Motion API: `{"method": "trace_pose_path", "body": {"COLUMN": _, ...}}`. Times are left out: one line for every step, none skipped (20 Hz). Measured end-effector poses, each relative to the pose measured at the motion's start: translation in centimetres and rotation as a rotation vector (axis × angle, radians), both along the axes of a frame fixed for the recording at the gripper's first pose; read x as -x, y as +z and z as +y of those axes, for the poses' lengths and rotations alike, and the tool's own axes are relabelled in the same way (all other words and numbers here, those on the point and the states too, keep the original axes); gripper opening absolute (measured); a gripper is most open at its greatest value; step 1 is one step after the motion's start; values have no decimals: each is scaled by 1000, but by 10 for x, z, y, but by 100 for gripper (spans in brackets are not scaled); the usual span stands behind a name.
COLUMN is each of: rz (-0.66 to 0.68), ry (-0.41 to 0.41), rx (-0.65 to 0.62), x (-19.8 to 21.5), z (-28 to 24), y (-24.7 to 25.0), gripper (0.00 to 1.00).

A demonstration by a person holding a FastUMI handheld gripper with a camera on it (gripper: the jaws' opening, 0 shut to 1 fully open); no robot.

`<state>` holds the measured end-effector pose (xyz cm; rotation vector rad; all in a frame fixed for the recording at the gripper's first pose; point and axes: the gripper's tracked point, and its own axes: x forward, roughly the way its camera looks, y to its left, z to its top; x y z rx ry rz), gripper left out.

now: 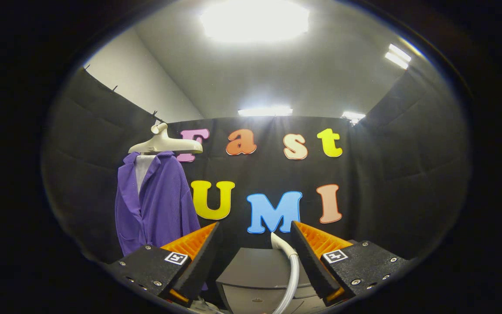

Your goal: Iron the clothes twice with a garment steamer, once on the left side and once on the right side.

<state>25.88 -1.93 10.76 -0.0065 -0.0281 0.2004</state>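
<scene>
Your hand-held gripper (254,229) has its fingers spread wide, nothing between the pads — they grip nothing. Between and below the fingers sits the grey boxy steamer base (255,274), with a pale ribbed hose (292,272) curving up just inside your right finger. The purple ribbed-fabric shirt (157,203) hangs beyond the left finger on a cream plastic hanger (164,143), against the black cloth wall, well apart from the fingertips. A white inner layer shows at the collar.
</scene>
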Motion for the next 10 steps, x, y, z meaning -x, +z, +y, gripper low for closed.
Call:
{"method": "trace_pose_path", "body": {"rz": 16, "ry": 13, "rx": 2, "x": -11, "z": -1, "y": -3, "gripper": 96}}
{"method": "trace_pose_path", "body": {"rz": 28, "ry": 24, "rx": 5, "x": -22, "z": -2, "y": -7, "gripper": 96}}
{"method": "trace_pose_path", "body": {"rz": 39, "ry": 29, "rx": 6, "x": -32, "z": -5, "y": -11, "gripper": 96}}
{"method": "trace_pose_path", "body": {"rz": 54, "ry": 35, "rx": 6, "x": -44, "z": -8, "y": -14, "gripper": 96}}
{"method": "trace_pose_path", "body": {"rz": 70, "ry": 40, "rx": 2, "x": -57, "z": -10, "y": -19, "gripper": 96}}
{"method": "trace_pose_path", "body": {"rz": 93, "ry": 43, "rx": -2, "x": -71, "z": -14, "y": -24, "gripper": 96}}
{"method": "trace_pose_path", "body": {"rz": 114, "ry": 45, "rx": -4, "x": -81, "z": -17, "y": -30, "gripper": 96}}
{"method": "trace_pose_path", "body": {"rz": 136, "ry": 44, "rx": -6, "x": -94, "z": -21, "y": -36, "gripper": 96}}
{"method": "trace_pose_path", "body": {"rz": 156, "ry": 43, "rx": -10, "x": -106, "z": -26, "y": -42, "gripper": 96}}
{"method": "trace_pose_path", "body": {"rz": 177, "ry": 43, "rx": -15, "x": -117, "z": -29, "y": -48, "gripper": 96}}
